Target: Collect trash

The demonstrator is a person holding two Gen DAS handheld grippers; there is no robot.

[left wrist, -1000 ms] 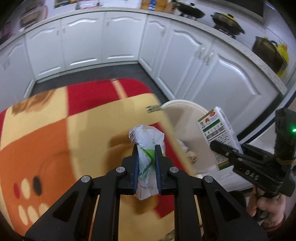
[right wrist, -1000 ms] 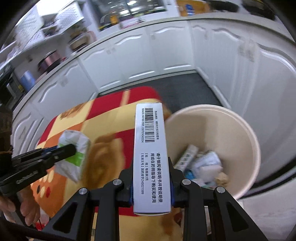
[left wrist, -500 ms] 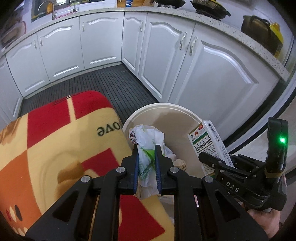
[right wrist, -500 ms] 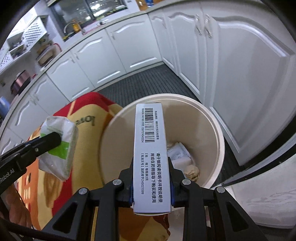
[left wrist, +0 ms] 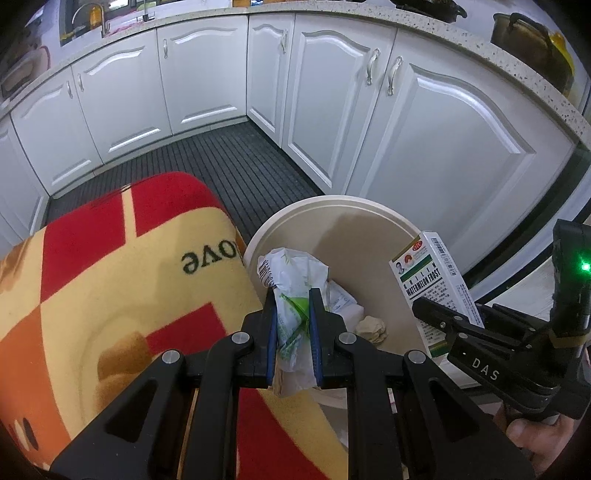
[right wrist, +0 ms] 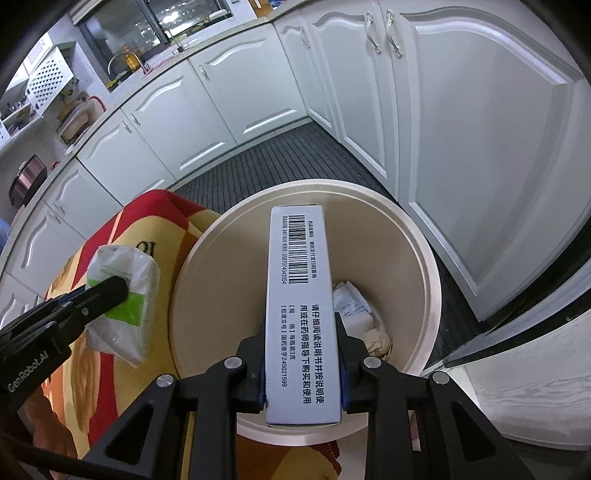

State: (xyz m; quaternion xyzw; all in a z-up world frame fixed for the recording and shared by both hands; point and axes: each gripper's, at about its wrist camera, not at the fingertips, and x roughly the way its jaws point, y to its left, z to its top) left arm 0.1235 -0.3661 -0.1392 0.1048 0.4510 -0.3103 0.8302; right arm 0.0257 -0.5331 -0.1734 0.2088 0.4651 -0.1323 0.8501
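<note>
A round cream trash bin [left wrist: 334, 206] [right wrist: 424, 254] stands on the floor with crumpled paper and wrappers at its bottom. My left gripper [left wrist: 292, 295] is shut on a crumpled white-and-green plastic wrapper [left wrist: 291, 284] [right wrist: 125, 295], held over the bin's left rim. My right gripper [right wrist: 301, 325] is shut on a long white medicine box [right wrist: 301, 295] [left wrist: 432, 284] with a barcode, held above the bin's opening. In the left wrist view the right gripper [left wrist: 424, 306] reaches in from the right, a hand under it.
A red, yellow and orange blanket-covered surface [left wrist: 110, 295] [right wrist: 122, 369] lies just left of the bin. White kitchen cabinets [left wrist: 424, 147] curve around behind and to the right, over a dark ribbed floor mat [left wrist: 229, 162]. Pots [left wrist: 532, 33] sit on the counter.
Both grippers travelled from above the blanket to over the bin and sank a little, each still gripping its piece. The bin now fills the middle of both views.
</note>
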